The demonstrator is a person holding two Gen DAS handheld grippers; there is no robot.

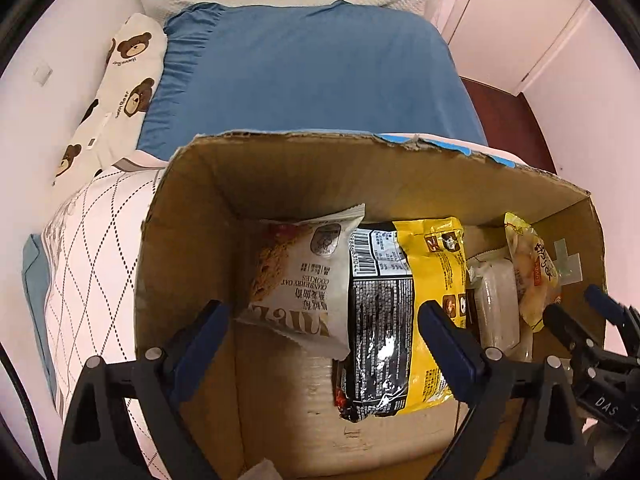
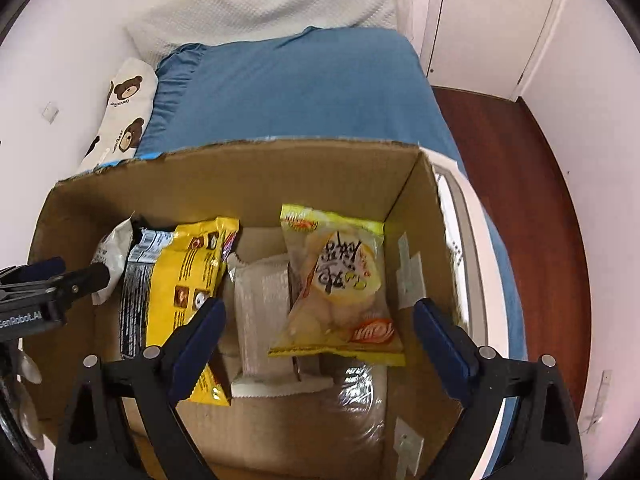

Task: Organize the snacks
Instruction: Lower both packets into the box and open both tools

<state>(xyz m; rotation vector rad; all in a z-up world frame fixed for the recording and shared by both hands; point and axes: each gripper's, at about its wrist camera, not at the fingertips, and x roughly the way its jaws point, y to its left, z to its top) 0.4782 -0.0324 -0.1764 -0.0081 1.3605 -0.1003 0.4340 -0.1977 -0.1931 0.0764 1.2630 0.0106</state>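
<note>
Both claws hover wide apart, holding nothing, over the open brown cardboard box (image 2: 248,176). The left gripper (image 1: 324,332) straddles the white cranberry-oat cookie packet (image 1: 304,276), leaning lengthwise up-frame at left; the right gripper (image 2: 318,330) frames the pale yellow snack bag (image 2: 340,284). A clear wrapped item at lower centre is hard to identify.

Cardboard box (image 1: 192,216) open on top, w/ tall walls all round. Free floor at its left-front corner. Middle blocked by cookie pack (image 1: 304,280) leaning on yellow-black pack (image 1: 400,320). Right side packed: clear wrapped pack (image 2: 262,312), yellow snack bag (image 2: 340,288) on top, touching. Narrow gap btw that bag & right wall.
</note>
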